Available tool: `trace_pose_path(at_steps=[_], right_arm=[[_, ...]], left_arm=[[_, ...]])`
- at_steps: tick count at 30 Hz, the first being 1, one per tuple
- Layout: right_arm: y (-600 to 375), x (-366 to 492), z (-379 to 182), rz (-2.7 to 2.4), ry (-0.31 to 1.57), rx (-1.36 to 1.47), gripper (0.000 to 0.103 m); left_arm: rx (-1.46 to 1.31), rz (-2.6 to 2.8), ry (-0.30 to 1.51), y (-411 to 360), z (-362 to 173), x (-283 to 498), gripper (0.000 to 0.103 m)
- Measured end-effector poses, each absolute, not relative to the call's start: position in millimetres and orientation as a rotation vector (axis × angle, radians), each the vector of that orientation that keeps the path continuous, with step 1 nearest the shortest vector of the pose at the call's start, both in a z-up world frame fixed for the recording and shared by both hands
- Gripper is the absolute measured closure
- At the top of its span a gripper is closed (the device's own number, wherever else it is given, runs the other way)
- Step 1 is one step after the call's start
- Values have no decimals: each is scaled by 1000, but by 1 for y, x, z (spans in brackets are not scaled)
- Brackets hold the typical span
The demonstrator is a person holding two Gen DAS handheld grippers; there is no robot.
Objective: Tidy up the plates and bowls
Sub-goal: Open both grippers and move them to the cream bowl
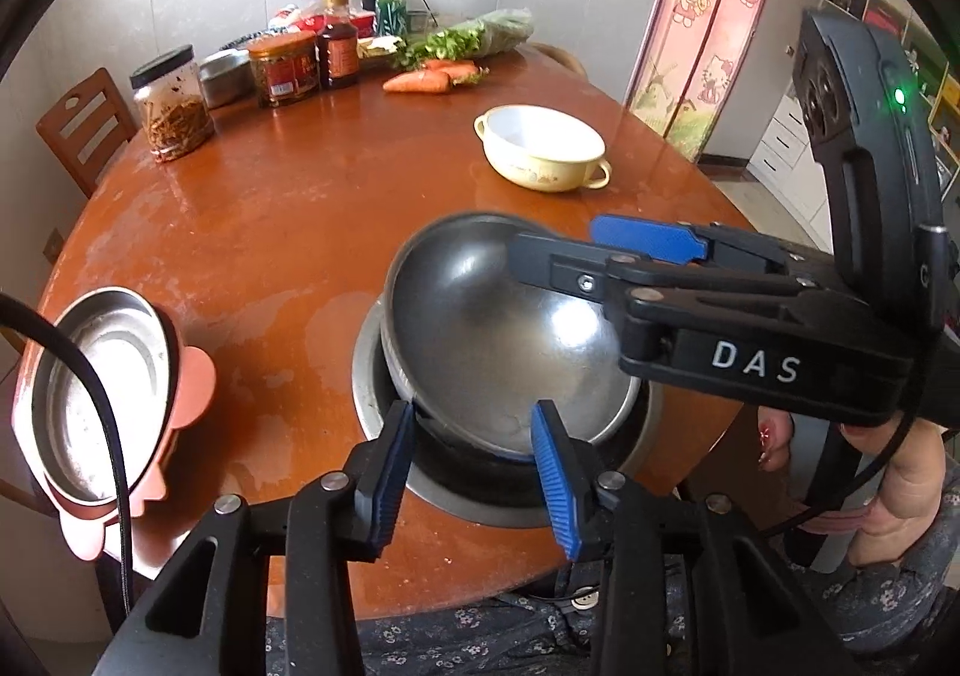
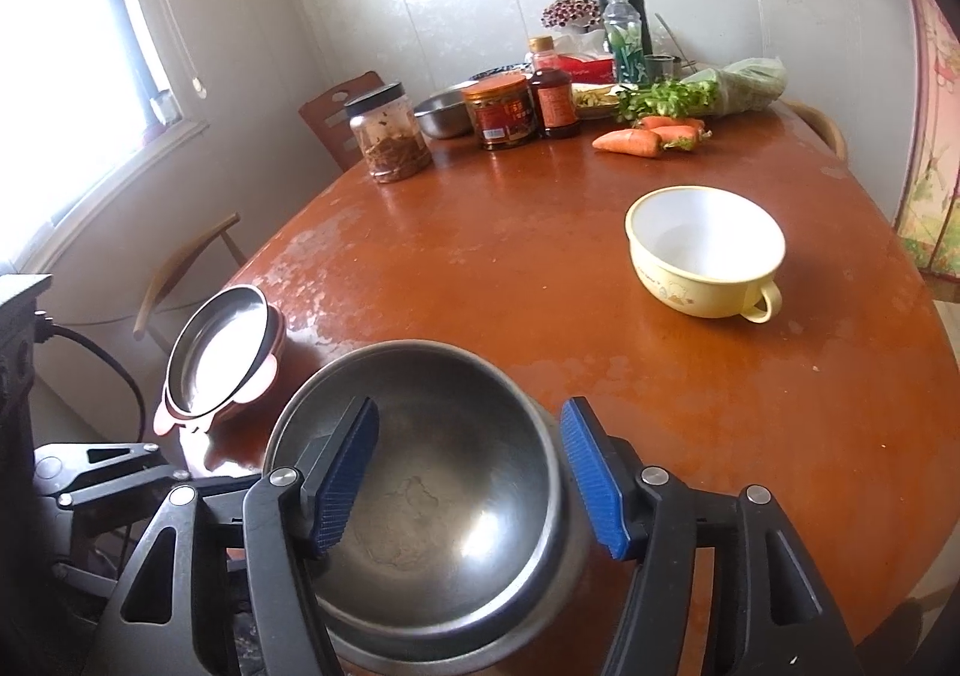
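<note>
Round brown table (image 1: 258,208), kitchen corner behind it, clutter pushed to the far edge.

Your left gripper (image 1: 474,463) has its jaws apart, straddling the near rim of the inner steel bowl (image 1: 498,328), pads not pressing it. That bowl sits tilted inside a larger steel bowl (image 1: 384,406) at the near edge, not yet nested flat. Your right gripper (image 2: 471,481) is also apart, one finger inside the tilted bowl, the other outside its right wall, so the wall runs between them with no clamp. In my read, both hands are equally close, and the right has the better line to seat it.

Beyond that:
- 1 yellow handled bowl (image 2: 705,253), ahead and right, well apart from the stack
- 1 pink-rimmed steel dish (image 1: 99,394), left
- 1 small steel bowl (image 2: 444,115) among the jars, far side

Steel bowls in the near stack: 2.
</note>
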State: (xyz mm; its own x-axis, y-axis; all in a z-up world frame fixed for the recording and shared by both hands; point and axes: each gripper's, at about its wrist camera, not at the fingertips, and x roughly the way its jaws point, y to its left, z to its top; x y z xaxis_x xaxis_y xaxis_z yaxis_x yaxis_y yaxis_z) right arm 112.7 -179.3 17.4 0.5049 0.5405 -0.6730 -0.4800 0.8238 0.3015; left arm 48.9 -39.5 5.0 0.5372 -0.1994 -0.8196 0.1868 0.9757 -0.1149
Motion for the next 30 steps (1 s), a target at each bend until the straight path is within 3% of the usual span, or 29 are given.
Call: trace_pose_path(at_steps=[8,17,30], right_arm=[[-194,106,28,600,802,101,35],[-220,101,44,560,745,118,34],[-264,123,56,475,707,113,34]], left_arm=[[5,-210,944,-41,17,42,60],[10,-210,870,-48,40,48,52],[-20,-185,873,-69,45,121,50]])
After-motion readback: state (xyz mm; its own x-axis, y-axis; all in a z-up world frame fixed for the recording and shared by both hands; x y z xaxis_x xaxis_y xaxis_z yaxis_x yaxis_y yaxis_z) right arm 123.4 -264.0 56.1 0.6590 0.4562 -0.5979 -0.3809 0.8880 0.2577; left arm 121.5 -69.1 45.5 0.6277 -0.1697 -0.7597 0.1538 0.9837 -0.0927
